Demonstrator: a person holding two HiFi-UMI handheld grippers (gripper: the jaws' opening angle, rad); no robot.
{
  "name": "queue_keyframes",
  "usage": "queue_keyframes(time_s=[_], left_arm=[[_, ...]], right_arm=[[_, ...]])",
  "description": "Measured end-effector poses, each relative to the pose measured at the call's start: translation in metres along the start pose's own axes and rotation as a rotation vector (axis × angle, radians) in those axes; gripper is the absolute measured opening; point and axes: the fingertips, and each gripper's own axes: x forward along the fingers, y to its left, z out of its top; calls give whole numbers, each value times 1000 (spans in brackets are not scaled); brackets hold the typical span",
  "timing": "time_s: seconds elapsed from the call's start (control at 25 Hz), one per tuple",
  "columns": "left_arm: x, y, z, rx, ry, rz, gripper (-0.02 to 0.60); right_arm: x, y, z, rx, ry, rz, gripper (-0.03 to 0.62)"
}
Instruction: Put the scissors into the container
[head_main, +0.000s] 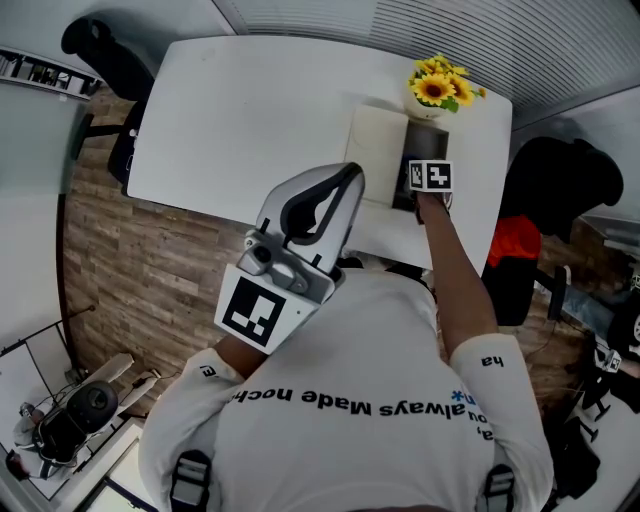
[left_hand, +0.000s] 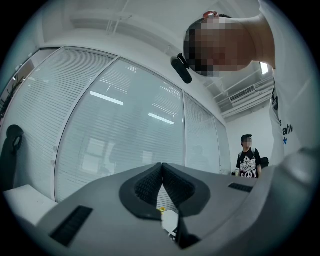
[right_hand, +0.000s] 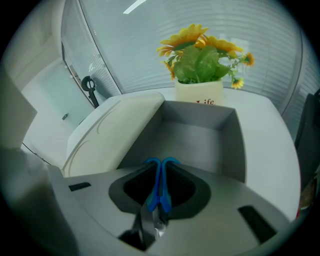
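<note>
While the right claw (right_hand: 160, 167) pinches the blue-handled scissors (right_hand: 159, 192) just above the open grey container (right_hand: 200, 116) (pale lid (right_hand: 115, 130) beside it, left), the left claw (left_hand: 161, 169) is closed on nothing; next, probably, lower and release.

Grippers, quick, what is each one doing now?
Left gripper: closed, holding nothing.
Right gripper: closed on the blue scissors, at the container.

- A white tabletop (head_main: 250, 110) carries three things, all toward its 3 o'clock end.
- Grey open container (right_hand: 241, 145).
- Cream lid (head_main: 375, 150) touching the container's 9 o'clock side.
- Sunflower pot (head_main: 428, 106) at the container's 12 o'clock.
</note>
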Motion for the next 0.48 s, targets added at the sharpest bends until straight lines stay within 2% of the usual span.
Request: queue_keyframes(time_s=[0.48], left_arm=[[0,1,0,3,1,9,20]], right_arm=[[3,-3,1,-20,17,-8,78]])
